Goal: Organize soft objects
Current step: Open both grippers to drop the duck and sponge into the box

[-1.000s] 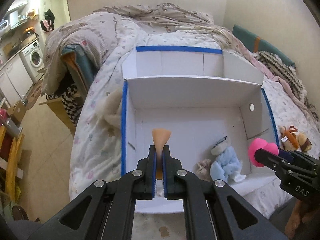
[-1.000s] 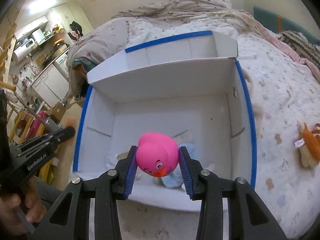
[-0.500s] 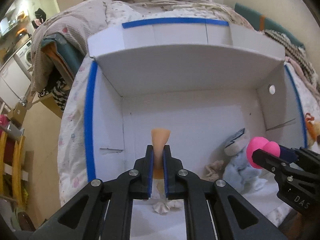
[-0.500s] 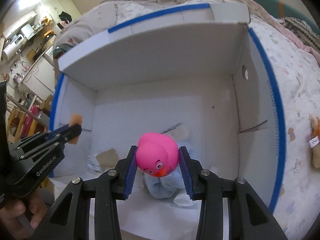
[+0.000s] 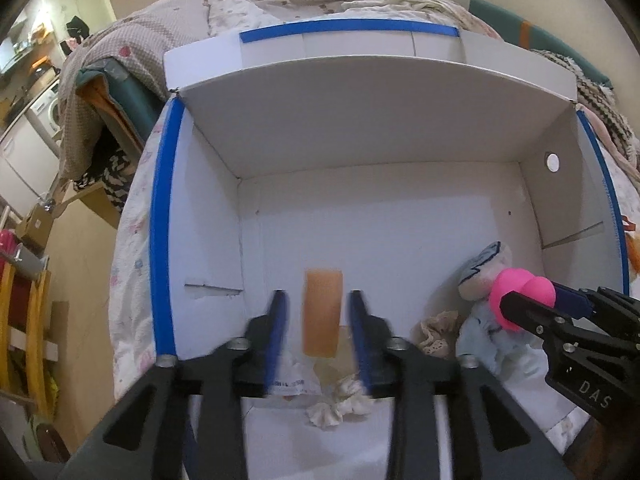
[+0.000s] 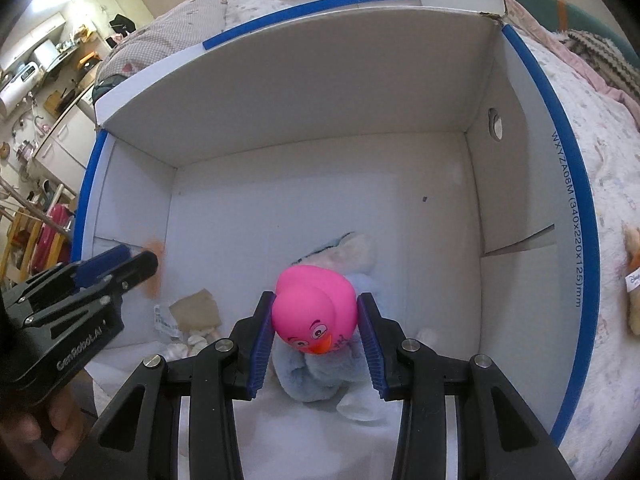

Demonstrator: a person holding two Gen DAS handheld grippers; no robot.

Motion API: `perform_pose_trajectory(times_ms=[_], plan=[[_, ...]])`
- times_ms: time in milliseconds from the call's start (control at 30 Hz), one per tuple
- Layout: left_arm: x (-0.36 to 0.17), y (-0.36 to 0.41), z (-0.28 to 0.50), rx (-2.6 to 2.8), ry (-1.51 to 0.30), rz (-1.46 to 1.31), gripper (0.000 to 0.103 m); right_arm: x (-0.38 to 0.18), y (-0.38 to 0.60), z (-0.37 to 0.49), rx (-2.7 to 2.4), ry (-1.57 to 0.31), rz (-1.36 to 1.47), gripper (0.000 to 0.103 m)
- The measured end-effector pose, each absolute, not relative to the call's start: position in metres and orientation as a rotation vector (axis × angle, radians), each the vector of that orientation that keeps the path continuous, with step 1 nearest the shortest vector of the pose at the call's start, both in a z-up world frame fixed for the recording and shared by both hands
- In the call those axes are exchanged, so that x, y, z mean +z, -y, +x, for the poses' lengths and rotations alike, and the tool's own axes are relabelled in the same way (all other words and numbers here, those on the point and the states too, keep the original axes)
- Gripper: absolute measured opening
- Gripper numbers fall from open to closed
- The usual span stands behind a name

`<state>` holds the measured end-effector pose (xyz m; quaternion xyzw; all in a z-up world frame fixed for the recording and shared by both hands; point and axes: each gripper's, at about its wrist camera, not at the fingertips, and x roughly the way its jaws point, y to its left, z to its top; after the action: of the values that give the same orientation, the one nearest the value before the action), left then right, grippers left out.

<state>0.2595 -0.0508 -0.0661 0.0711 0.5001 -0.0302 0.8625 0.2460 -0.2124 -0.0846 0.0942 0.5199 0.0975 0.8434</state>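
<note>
A white cardboard box (image 5: 360, 128) with blue-taped edges lies open on the bed, and both grippers hang inside it. My left gripper (image 5: 317, 296) is opening. A flat orange soft piece (image 5: 323, 312) hangs loose between its blurred, parted fingers, touching neither pad. My right gripper (image 6: 316, 298) is shut on a pink rubber duck (image 6: 316, 308), just above a light blue plush (image 6: 316, 380) on the box floor. From the left wrist view the duck (image 5: 520, 292) shows at the right.
On the box floor (image 6: 320, 208) lie a beige cloth (image 6: 196, 308), a tagged white scrap and a white scrunchie (image 5: 340, 404). A brown plush (image 6: 634, 300) lies on the floral sheet to the right. A person's hand (image 6: 60, 432) holds the left gripper. Kitchen furniture stands far left.
Both grippers sank into the box. The left jaws, shut on the orange piece before, have parted and the piece has come free. The right grip on the duck is unchanged.
</note>
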Motion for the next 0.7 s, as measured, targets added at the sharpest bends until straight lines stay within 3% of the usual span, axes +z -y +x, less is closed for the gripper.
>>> perform_pose_trajectory(times_ms=[33, 67, 300, 400, 600, 700], plan=[[-0.065, 0.050, 0.258, -0.063, -1.041, 0.144, 0.057, -0.085, 0.212, 0.246, 0.205, -1.099, 0.199, 0.043], [-0.063, 0.050, 0.256, -0.064, -1.033, 0.140, 0.059, -0.085, 0.211, 0.246, 0.204, -1.100, 0.199, 0.043], [-0.051, 0.048, 0.248, -0.033, -0.991, 0.145, 0.060, -0.078, 0.210, 0.239, 0.207, -1.076, 0.196, 0.045], [-0.046, 0.045, 0.243, -0.025, -0.964, 0.120, 0.063, -0.072, 0.209, 0.236, 0.216, -1.050, 0.219, 0.063], [-0.032, 0.040, 0.229, -0.022, -0.907, 0.105, 0.063, -0.058, 0.206, 0.222, 0.235, -0.985, 0.201, 0.070], [-0.024, 0.036, 0.221, -0.031, -0.886, 0.085, 0.064, -0.052, 0.211, 0.212, 0.212, -0.945, 0.220, 0.086]])
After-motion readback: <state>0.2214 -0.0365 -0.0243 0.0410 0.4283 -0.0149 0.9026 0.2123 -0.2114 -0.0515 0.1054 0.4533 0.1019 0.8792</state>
